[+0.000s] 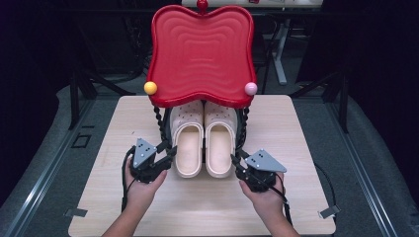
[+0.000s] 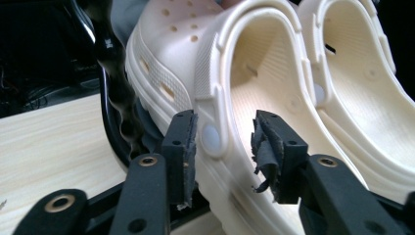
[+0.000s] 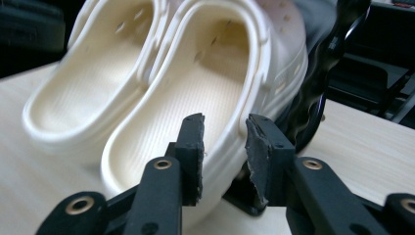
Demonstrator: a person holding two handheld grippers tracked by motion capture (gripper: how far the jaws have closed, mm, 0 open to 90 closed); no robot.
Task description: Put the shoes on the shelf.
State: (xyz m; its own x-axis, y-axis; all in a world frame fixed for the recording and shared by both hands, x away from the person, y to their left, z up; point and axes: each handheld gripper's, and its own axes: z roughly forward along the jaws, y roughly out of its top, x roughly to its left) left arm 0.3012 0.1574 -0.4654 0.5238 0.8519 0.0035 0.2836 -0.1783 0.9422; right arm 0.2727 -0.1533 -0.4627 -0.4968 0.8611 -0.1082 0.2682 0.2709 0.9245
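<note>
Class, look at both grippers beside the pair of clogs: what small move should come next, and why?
Probably close both grippers. The left gripper straddles the left clog's outer wall, the right gripper the right clog's wall, yet gaps remain at the pads, so neither clog looks gripped.

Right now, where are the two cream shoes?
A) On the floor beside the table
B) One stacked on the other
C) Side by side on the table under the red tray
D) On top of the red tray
C: in the high view the two cream shoes sit side by side on the table, with their toes tucked under the raised red tray.
</note>
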